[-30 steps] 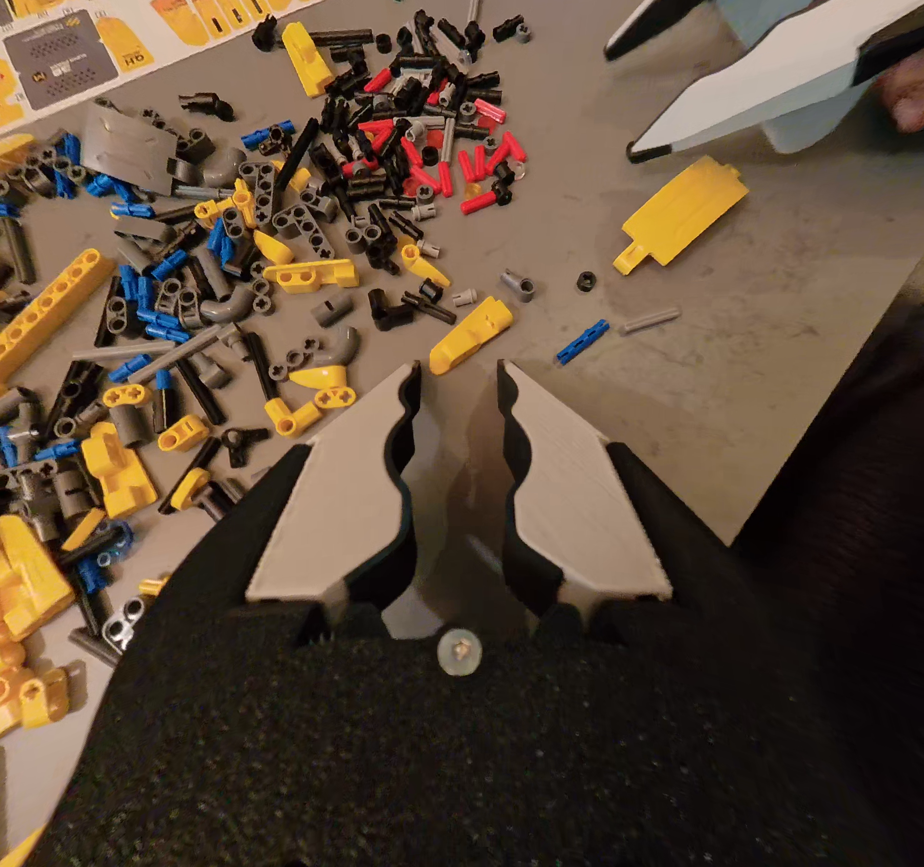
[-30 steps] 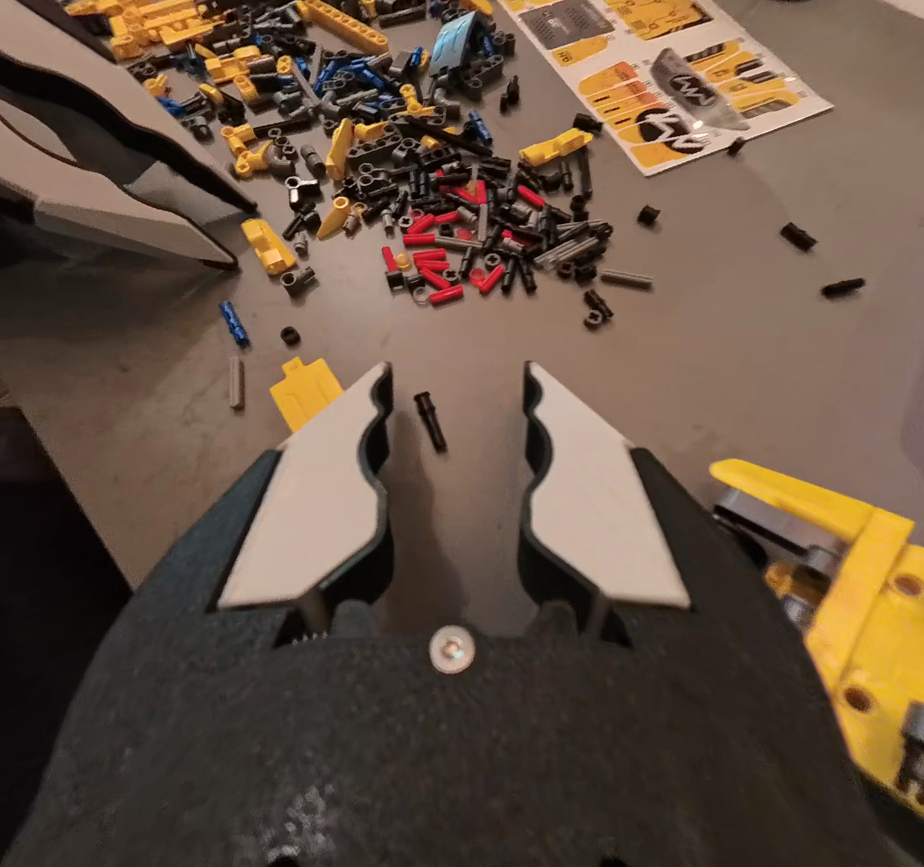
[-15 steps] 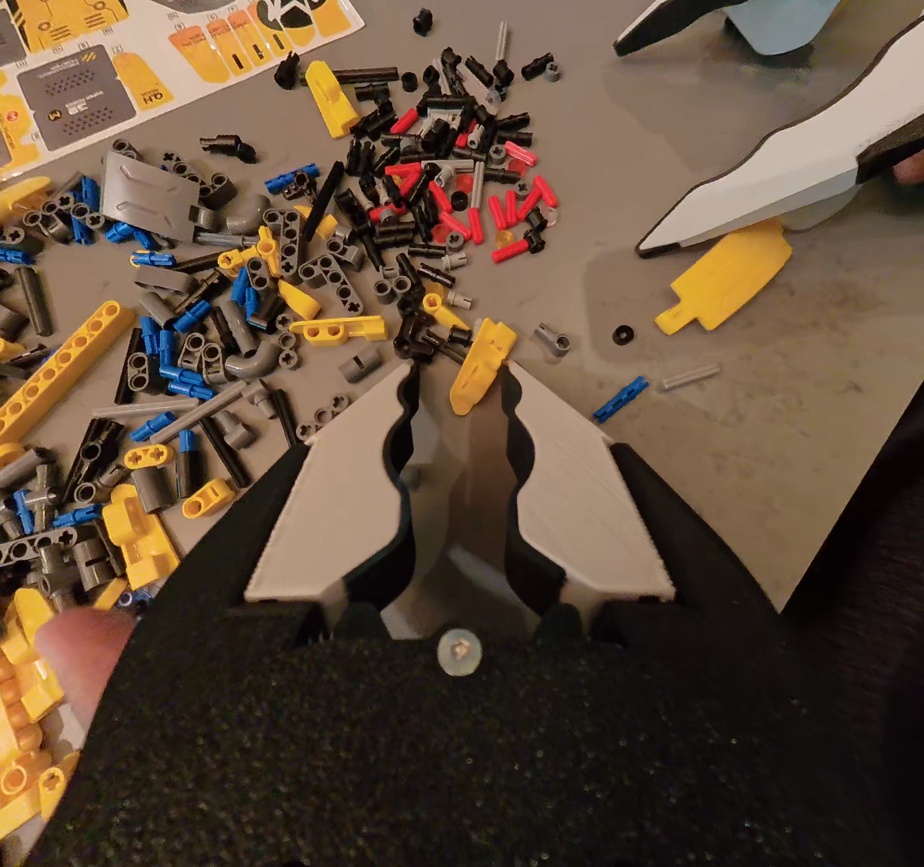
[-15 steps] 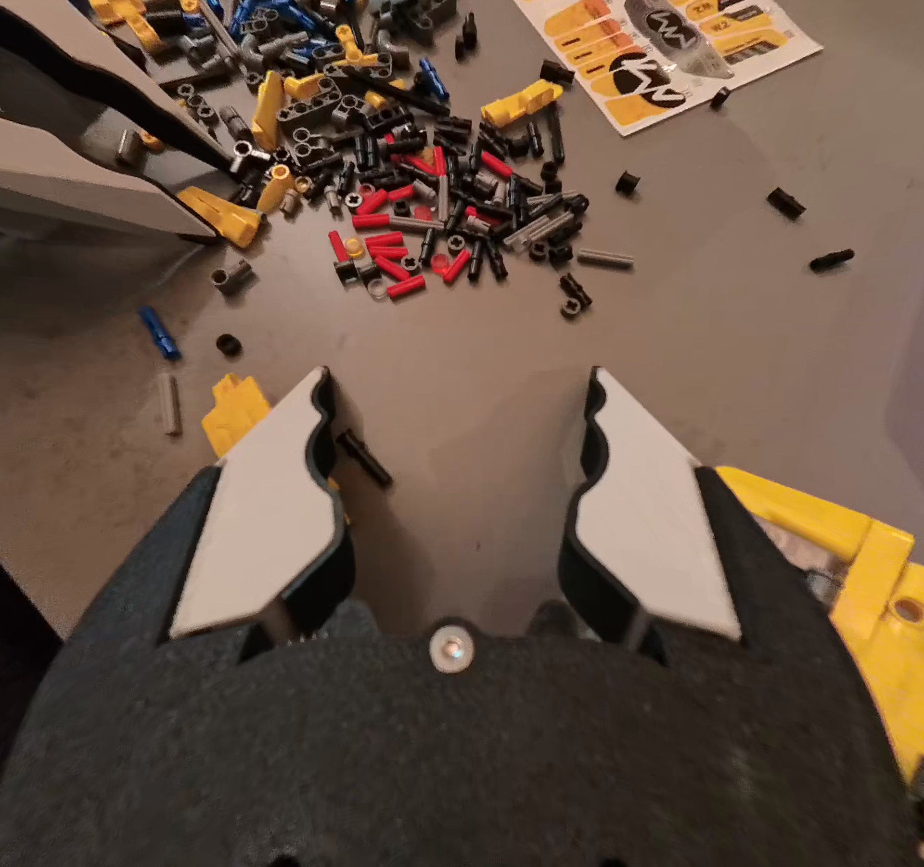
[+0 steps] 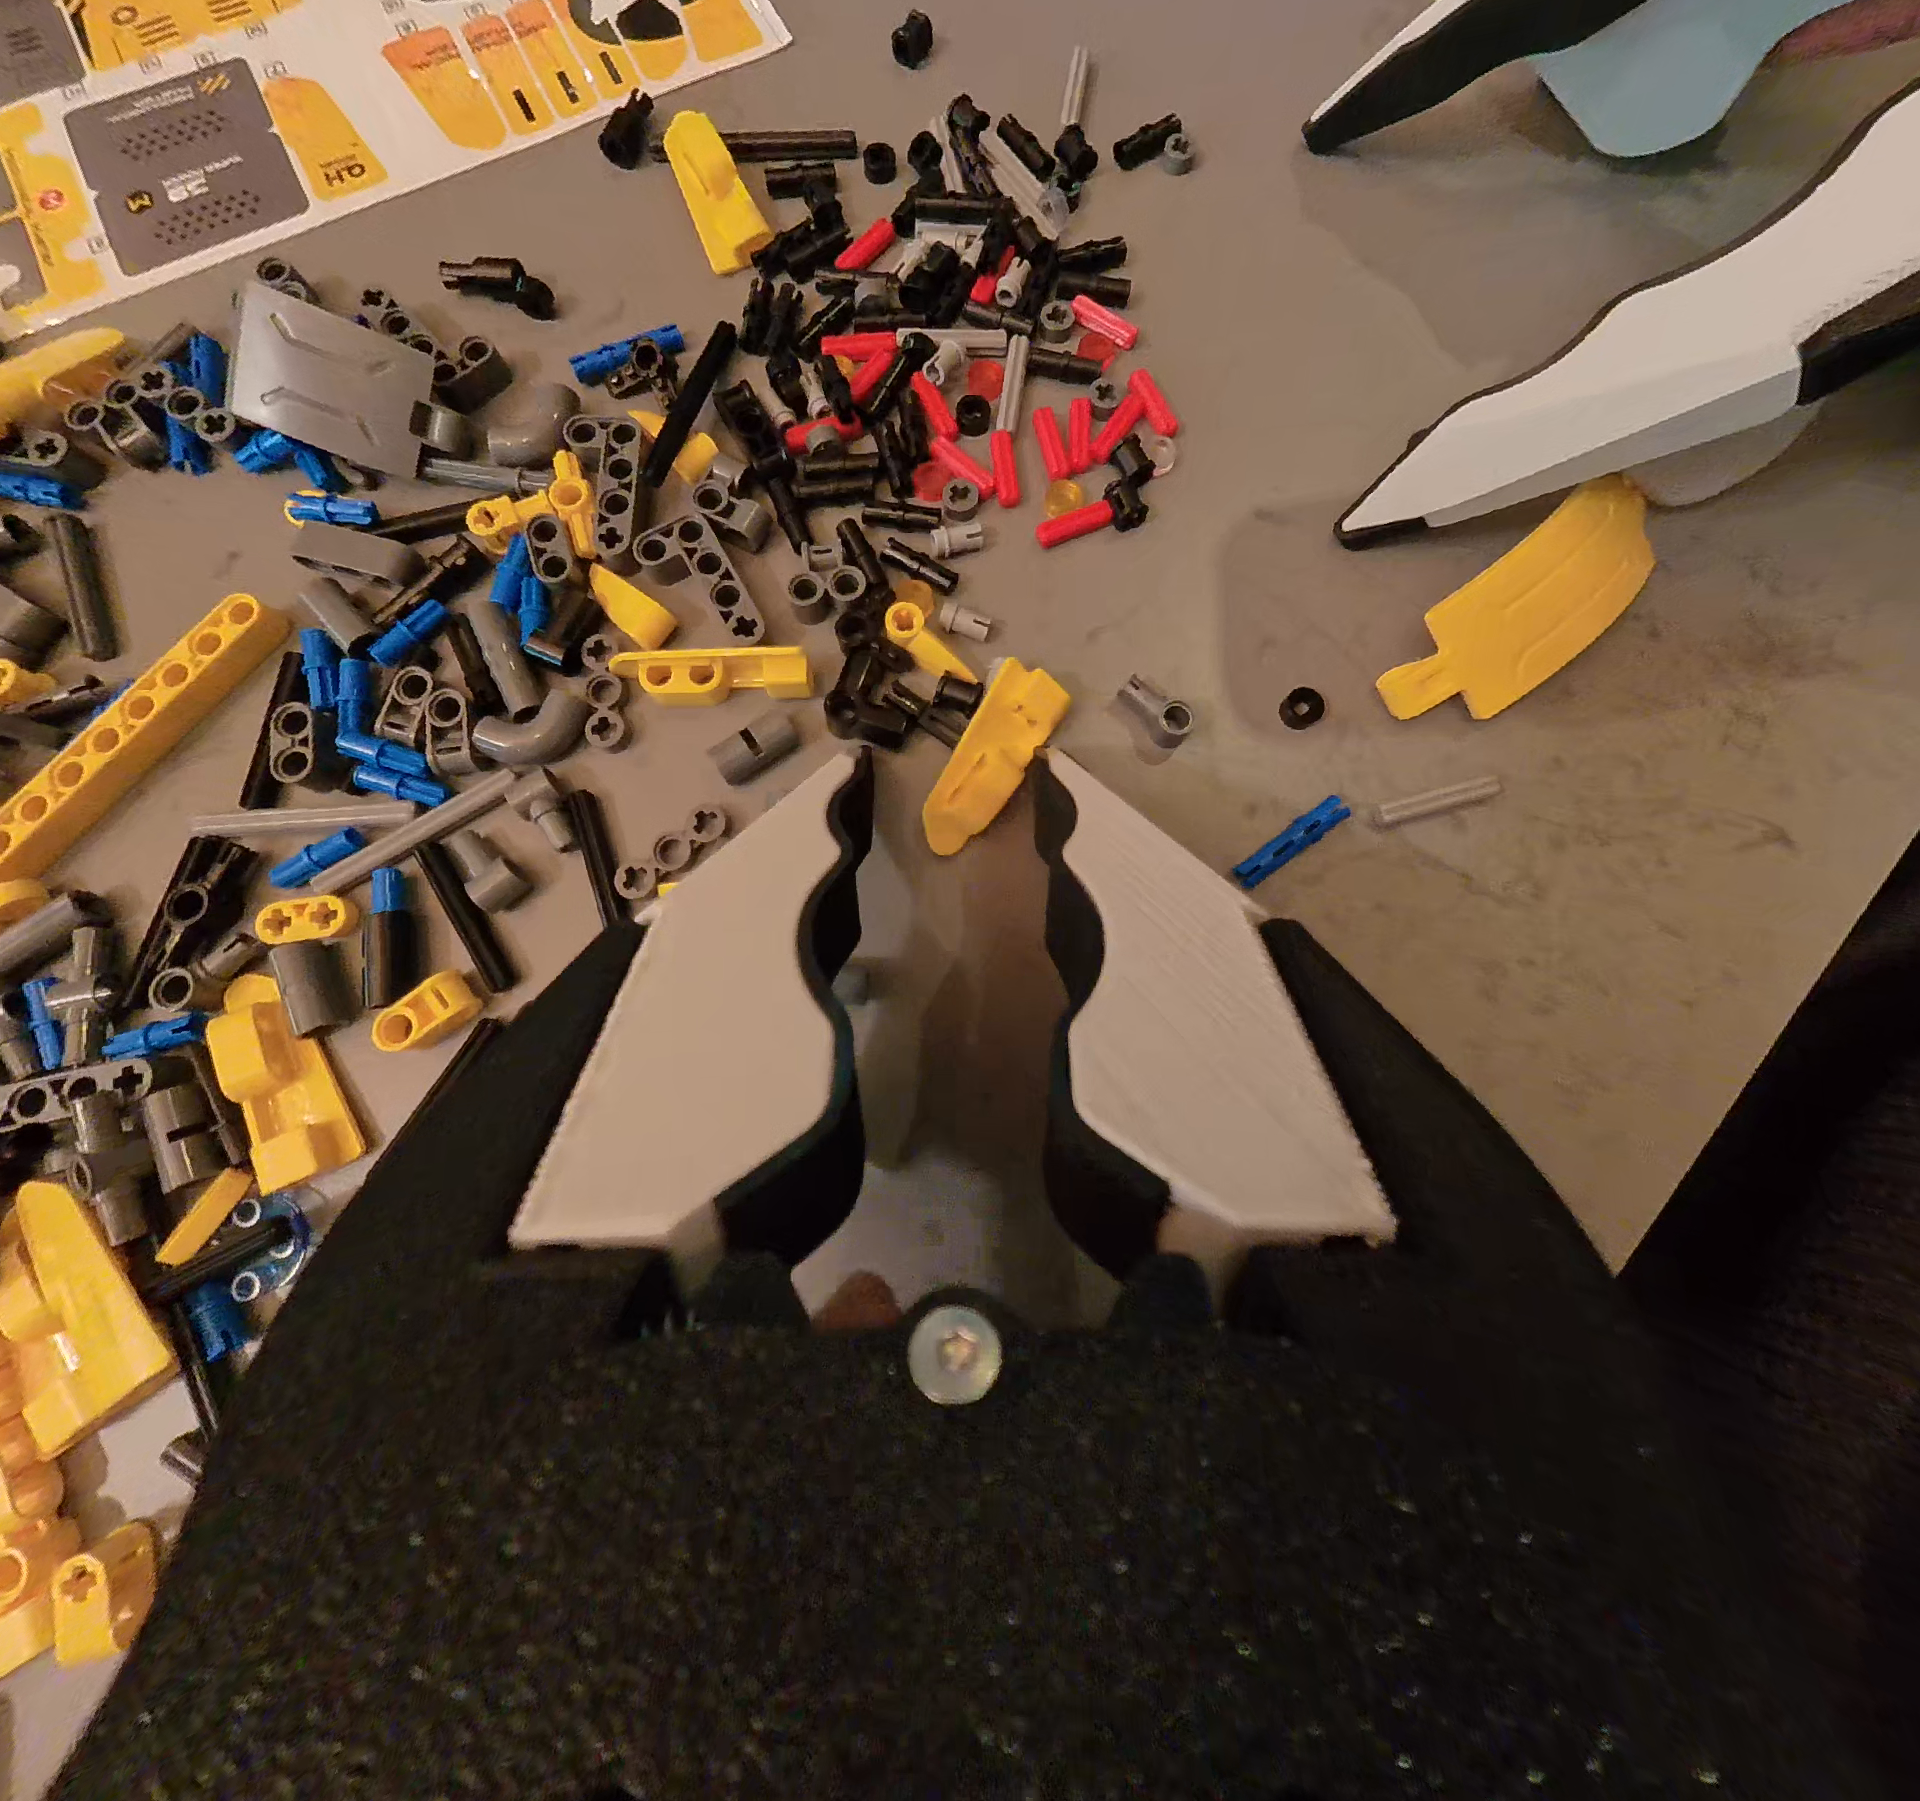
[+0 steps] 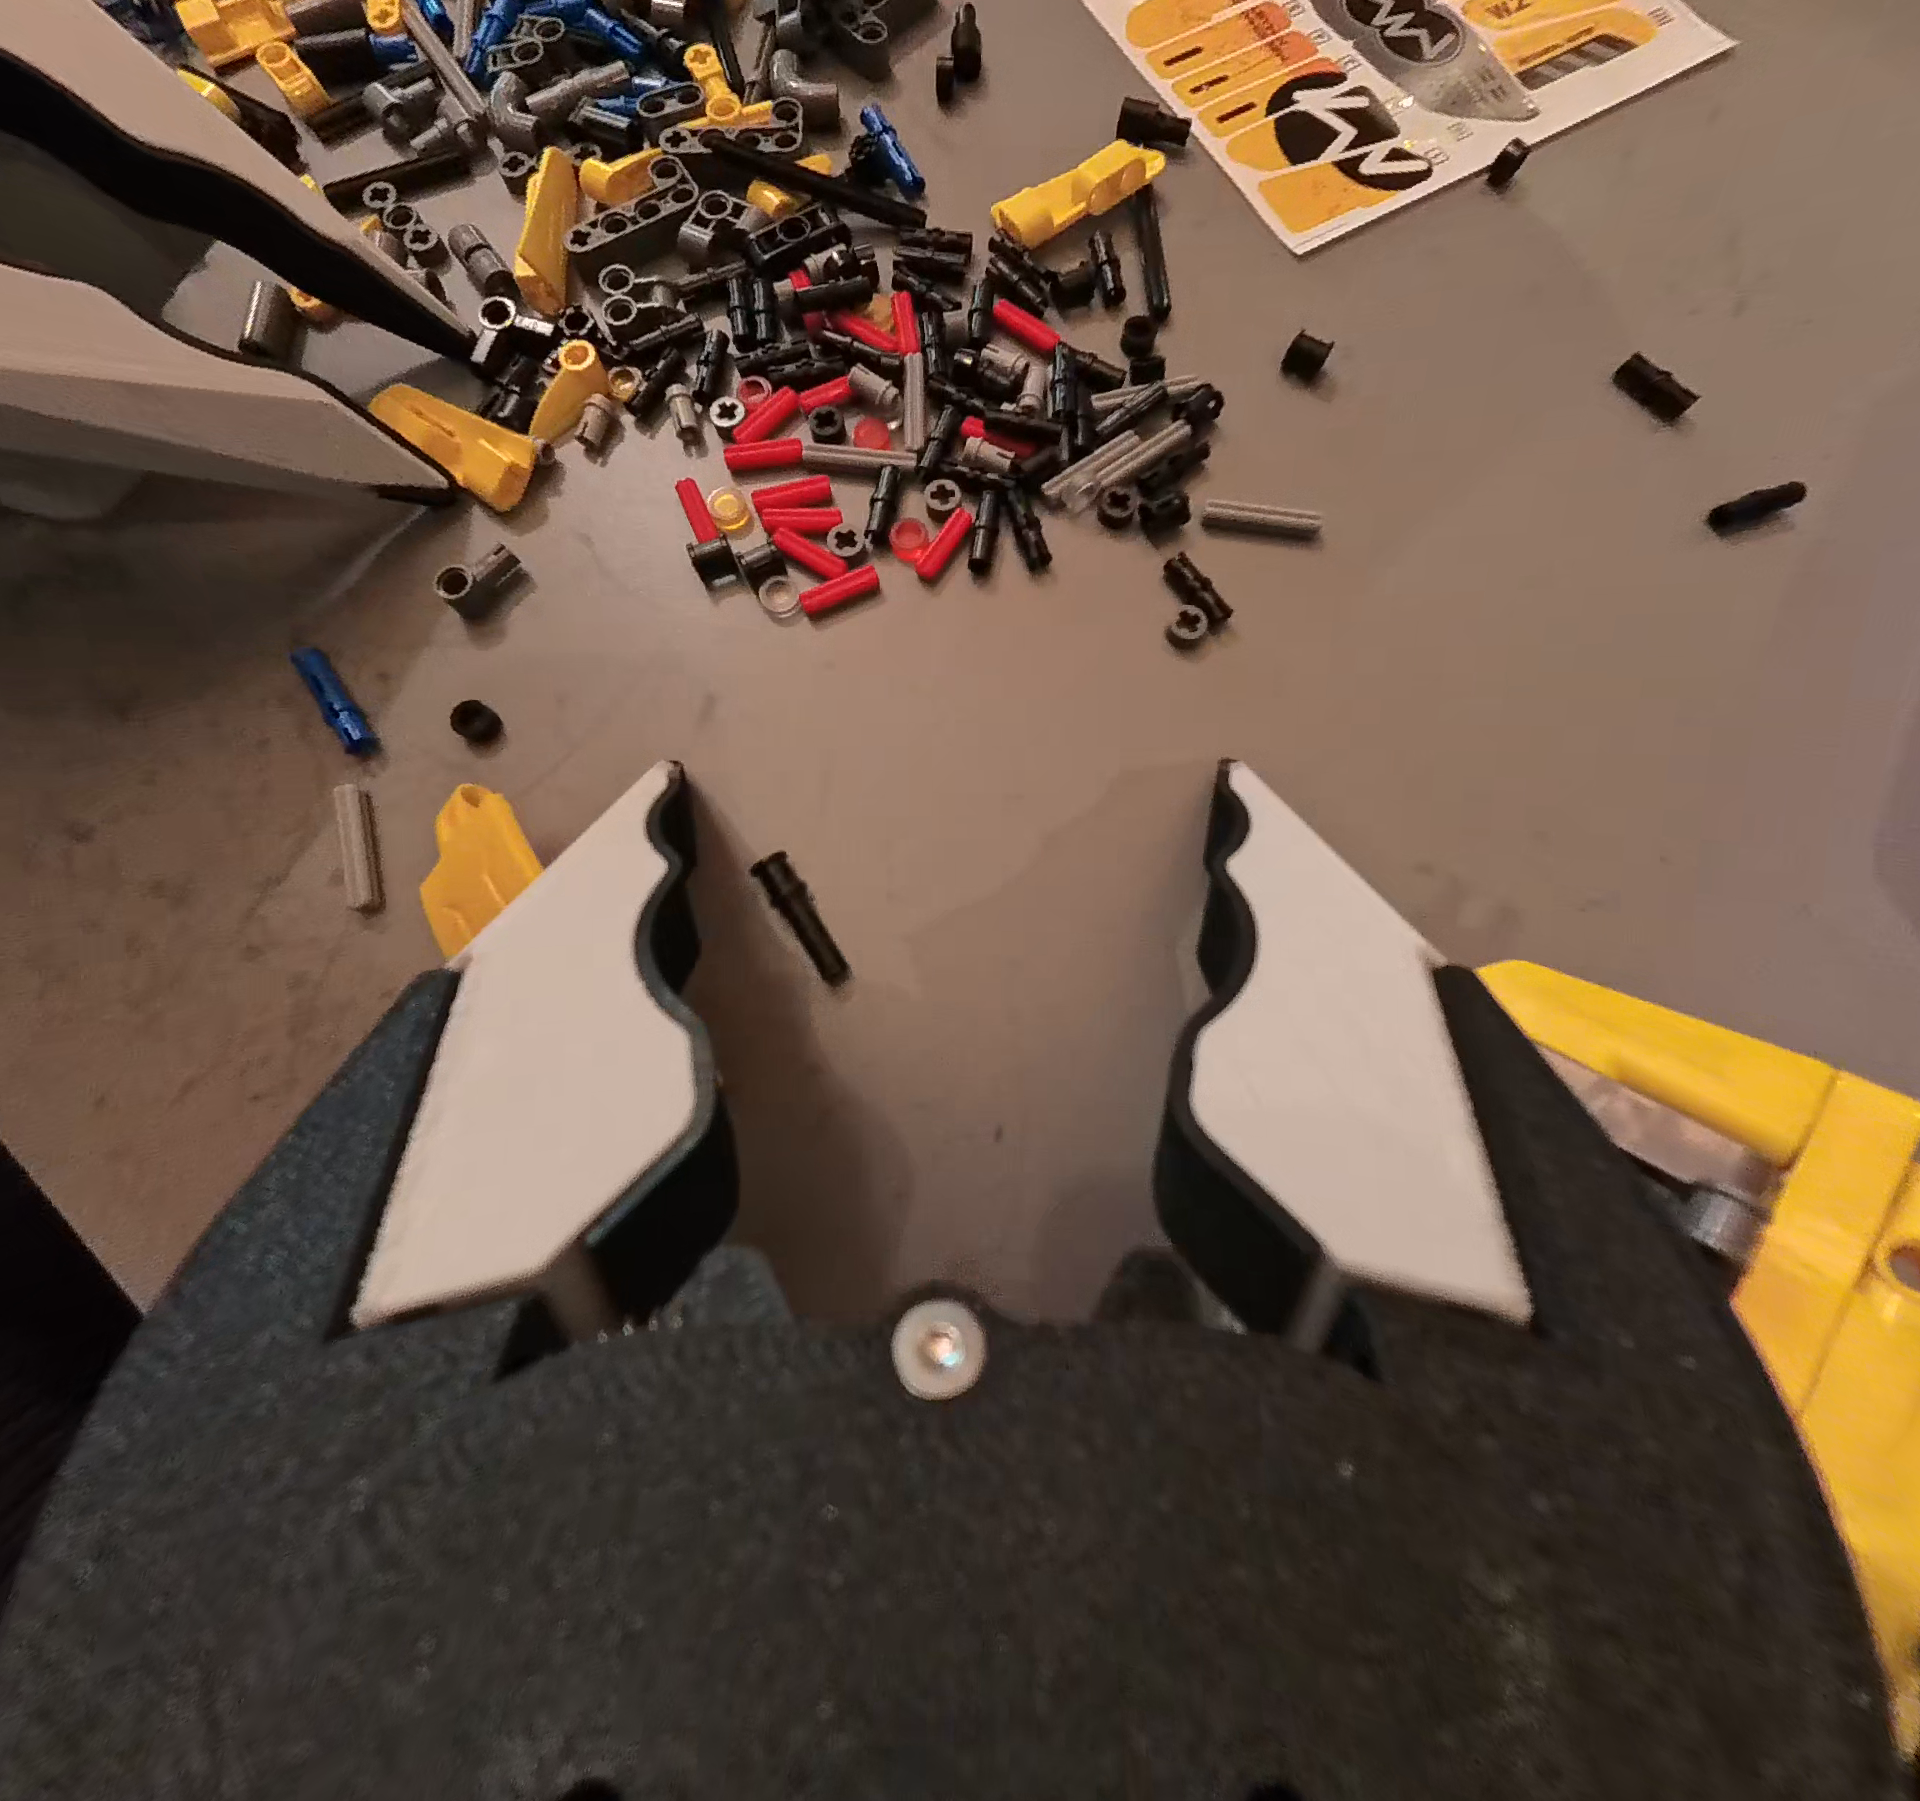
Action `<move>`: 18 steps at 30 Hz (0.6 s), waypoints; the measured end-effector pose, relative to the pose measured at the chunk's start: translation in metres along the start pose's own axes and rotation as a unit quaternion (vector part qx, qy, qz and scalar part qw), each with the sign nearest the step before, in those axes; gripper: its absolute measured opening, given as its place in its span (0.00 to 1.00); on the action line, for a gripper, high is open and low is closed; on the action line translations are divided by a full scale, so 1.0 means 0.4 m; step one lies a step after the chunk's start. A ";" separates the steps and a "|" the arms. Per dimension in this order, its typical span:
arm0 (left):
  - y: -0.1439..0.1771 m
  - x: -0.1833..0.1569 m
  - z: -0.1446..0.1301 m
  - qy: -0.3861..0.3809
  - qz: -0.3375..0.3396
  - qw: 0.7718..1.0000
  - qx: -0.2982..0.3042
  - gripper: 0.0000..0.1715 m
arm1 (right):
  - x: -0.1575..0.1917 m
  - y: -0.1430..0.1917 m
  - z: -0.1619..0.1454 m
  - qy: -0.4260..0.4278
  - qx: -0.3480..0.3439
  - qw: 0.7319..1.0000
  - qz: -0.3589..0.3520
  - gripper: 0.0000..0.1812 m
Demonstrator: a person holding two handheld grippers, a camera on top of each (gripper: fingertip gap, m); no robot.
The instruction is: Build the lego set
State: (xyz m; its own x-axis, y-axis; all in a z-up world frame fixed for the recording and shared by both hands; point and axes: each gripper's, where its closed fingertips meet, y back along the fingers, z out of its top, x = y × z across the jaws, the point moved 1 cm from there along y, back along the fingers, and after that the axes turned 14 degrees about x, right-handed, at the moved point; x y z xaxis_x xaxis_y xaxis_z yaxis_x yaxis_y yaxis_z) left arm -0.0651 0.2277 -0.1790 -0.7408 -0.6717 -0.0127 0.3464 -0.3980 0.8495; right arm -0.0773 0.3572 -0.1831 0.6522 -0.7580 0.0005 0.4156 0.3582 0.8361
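My left gripper (image 5: 951, 764) is open, low over the grey table. A yellow wedge piece (image 5: 997, 728) lies between its fingertips and leans on the right finger. In the right wrist view the same gripper (image 6: 452, 421) comes in from the left around the wedge (image 6: 468, 447). My right gripper (image 6: 951, 775) is wide open and holds nothing. A black pin (image 6: 800, 920) lies on the table between its fingers, close to the left one. A yellow curved panel (image 6: 473, 852) lies beside that finger, partly hidden. In the left wrist view the right gripper (image 5: 1330, 333) hangs over that panel (image 5: 1527, 598).
A spread of red and black pins (image 5: 987, 380) and grey, blue and yellow beams covers the table's left. A sticker sheet (image 5: 364, 37) lies at the far side. A blue pin (image 5: 1288, 842) and grey axle (image 5: 1439, 801) lie apart. A yellow built model (image 6: 1818, 1180) stands right of my right gripper. The table edge (image 5: 1558, 1232) is close.
My left gripper moved forward until the yellow wedge sat between its tips; the wedge turned. My right gripper opened wider and shifted, so the black pin now lies near its left finger.
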 end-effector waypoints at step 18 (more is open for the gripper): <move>0.010 0.002 0.006 0.064 -0.106 0.992 -0.014 0.19 | 0.000 0.000 0.000 0.000 0.000 1.000 0.000 0.54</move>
State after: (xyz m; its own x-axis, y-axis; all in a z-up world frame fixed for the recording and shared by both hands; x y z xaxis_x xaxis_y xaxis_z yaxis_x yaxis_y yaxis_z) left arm -0.0657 0.2269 -0.1745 -0.7203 -0.6437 -0.2583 0.2076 -0.5554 0.8052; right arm -0.0774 0.3572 -0.1831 0.6522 -0.7580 0.0008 0.4153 0.3583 0.8361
